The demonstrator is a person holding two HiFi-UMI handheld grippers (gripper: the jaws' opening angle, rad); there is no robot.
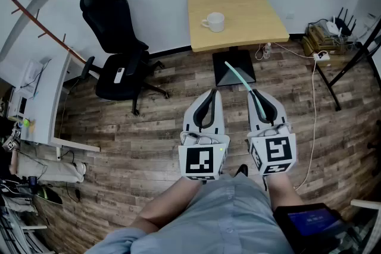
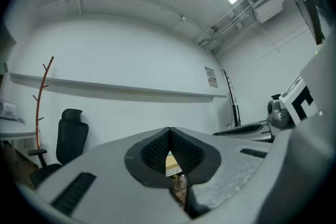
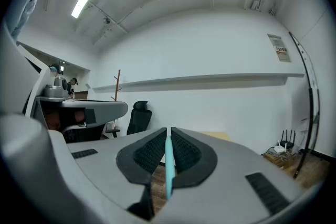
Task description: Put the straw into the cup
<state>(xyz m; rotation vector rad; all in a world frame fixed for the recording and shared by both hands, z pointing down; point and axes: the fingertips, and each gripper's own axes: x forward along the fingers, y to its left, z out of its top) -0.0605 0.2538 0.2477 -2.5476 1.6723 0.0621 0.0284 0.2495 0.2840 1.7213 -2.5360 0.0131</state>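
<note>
Straw (image 1: 241,81) clenched in your right gripper (image 1: 257,95), left gripper (image 1: 209,95) closed on nothing, both well short of the table (image 1: 262,30) bearing the cup (image 1: 214,21): carry step in hand, and next you likely need to close in and line the tip over the cup's mouth.

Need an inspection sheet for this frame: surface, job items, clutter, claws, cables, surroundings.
Surface: light wooden table by the wall, well ahead of both claws.
Job's things: white cup upright on the table; teal straw sticking out of the right claw toward the table, not yet in the cup.
Clutter: nothing seen on the table besides the cup.
Grippers: left claw shut, empty; right claw shut on the straw.
Cables: white cable trailing across the floor from a power strip.
Surroundings: black office chair, wood floor, white desk at left.
</note>
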